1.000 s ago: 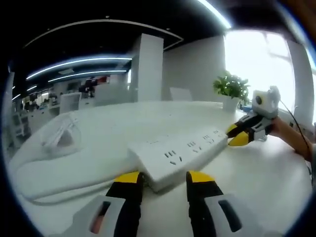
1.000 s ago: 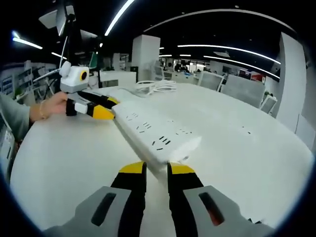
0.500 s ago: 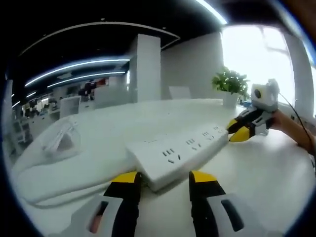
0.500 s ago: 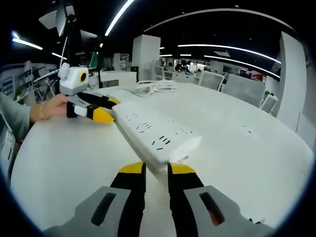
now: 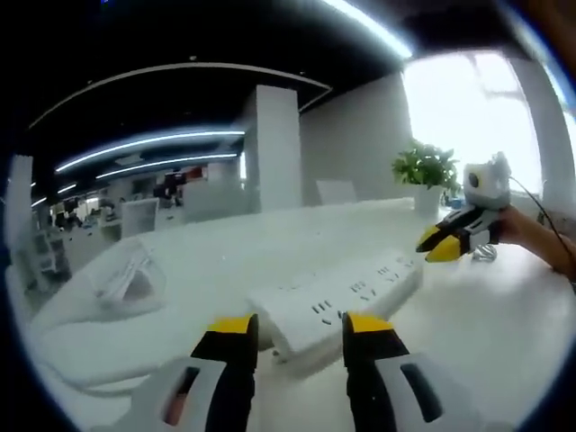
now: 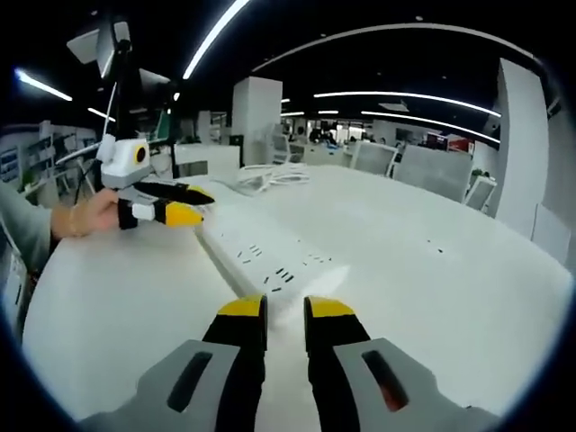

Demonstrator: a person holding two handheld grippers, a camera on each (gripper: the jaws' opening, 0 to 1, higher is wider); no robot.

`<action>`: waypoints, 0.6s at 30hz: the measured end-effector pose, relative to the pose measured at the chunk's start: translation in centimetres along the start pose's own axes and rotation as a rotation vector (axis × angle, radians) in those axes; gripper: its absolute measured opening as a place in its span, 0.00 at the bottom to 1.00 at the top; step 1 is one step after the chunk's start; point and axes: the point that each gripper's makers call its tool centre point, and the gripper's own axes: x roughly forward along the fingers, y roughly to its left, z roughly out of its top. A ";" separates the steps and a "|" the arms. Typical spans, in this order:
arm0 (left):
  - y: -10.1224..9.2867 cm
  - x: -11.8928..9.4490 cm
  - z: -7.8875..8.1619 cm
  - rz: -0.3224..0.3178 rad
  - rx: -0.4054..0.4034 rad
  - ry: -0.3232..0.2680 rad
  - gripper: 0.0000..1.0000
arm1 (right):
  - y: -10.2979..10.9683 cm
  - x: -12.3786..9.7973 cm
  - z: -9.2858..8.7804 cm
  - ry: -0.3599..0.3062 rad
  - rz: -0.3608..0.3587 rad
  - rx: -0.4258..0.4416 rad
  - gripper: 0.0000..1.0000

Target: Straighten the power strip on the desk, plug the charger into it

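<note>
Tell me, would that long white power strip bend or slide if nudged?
The power strip looks like a rigid plastic bar, so it probably stays stiff. Lying flat on the smooth white desk, it would likely slide or pivot rather than tip.

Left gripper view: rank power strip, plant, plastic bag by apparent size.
1. power strip, clearly largest, though it lies nearest the camera.
2. plastic bag and plant look about alike; the plant stands farther back, so no ranking between them.
</note>
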 end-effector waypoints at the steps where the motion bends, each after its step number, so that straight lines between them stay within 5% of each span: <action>1: -0.7 0.0 0.6 -0.036 -0.007 -0.036 0.40 | -0.5 -0.4 0.2 -0.002 -0.022 -0.013 0.17; 4: -2.1 -0.4 0.9 -0.113 -0.008 -0.076 0.39 | -1.4 -1.9 0.5 -0.019 -0.060 -0.027 0.17; 11: -2.6 -2.5 -0.7 -0.203 -0.015 -0.069 0.36 | -6.3 -6.9 0.4 -0.065 -0.245 -0.071 0.18; 18: -2.9 -4.0 -0.2 -0.256 -0.001 -0.070 0.30 | -8.8 -9.3 0.4 -0.120 -0.310 -0.022 0.18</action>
